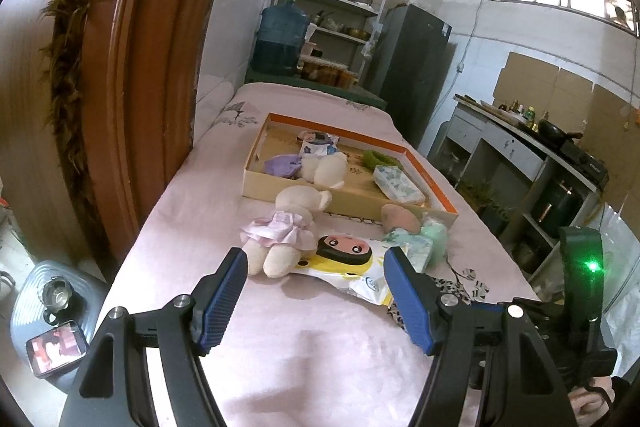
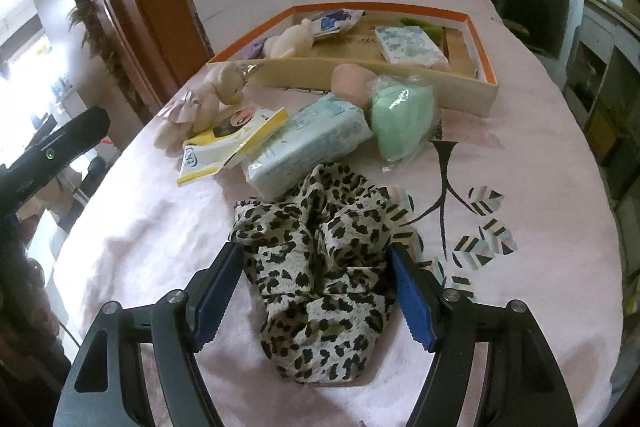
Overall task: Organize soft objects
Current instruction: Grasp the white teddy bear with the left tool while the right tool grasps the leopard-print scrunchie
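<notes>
A crumpled leopard-print cloth [image 2: 320, 267] lies on the pink bedspread between the fingers of my right gripper [image 2: 314, 251]. Its jaws stand wide and flank the cloth without squeezing it. Beyond it lie a tissue pack [image 2: 308, 143], a green item in a clear bag [image 2: 400, 115] and a yellow packet with a cartoon face [image 2: 232, 139]. My left gripper [image 1: 315, 255] is open and empty, just short of the yellow packet [image 1: 348, 259] and a plush doll in a pink dress [image 1: 288, 227]. The orange-rimmed box [image 1: 352, 199] holds a white plush [image 1: 328, 167], a tissue pack [image 1: 398, 183] and small cloths.
A brown wooden door frame [image 1: 132, 87] borders the bed on the left. A counter with a stove [image 1: 560, 155] stands to the right. A water jug [image 1: 280, 39], shelves and a dark fridge [image 1: 416, 67] stand past the bed's far end. A phone [image 1: 56, 347] rests on a stool at lower left.
</notes>
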{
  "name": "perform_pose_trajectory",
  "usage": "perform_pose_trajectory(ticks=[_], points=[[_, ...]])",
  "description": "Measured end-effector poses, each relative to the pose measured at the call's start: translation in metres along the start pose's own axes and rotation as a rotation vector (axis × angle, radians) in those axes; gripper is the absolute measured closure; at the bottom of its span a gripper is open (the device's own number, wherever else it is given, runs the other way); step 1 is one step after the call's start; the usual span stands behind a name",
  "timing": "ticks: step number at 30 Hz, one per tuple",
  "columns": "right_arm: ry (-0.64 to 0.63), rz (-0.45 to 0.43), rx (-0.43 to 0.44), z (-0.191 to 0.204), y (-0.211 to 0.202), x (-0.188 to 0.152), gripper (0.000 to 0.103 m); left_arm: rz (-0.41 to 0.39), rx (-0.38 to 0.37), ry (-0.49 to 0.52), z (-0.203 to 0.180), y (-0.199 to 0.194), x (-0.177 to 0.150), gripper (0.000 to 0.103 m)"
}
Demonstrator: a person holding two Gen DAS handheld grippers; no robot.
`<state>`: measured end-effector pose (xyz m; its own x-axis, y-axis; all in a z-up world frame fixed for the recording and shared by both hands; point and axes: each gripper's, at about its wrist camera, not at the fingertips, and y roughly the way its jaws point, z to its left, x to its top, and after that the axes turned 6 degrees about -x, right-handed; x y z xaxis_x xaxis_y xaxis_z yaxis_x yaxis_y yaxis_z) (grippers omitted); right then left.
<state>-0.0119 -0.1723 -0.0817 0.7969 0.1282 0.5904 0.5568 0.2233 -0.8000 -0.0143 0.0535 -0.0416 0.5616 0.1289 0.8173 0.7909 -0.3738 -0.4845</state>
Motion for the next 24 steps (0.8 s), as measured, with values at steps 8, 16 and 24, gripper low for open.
perform_pose_trajectory(ticks=[8, 16, 24], points=[[0.01, -0.005, 0.007, -0.006, -0.001, 0.001, 0.064, 0.024, 0.005, 0.002, 0.001, 0.01, 0.001, 0.033], [0.026, -0.015, 0.045, -0.018, -0.013, 0.0, 0.086, 0.035, 0.008, 0.011, 0.001, 0.015, 0.003, 0.033], [0.092, -0.044, 0.059, -0.044, -0.032, -0.003, 0.086, 0.081, -0.016, 0.117, 0.001, 0.042, 0.03, 0.033]])
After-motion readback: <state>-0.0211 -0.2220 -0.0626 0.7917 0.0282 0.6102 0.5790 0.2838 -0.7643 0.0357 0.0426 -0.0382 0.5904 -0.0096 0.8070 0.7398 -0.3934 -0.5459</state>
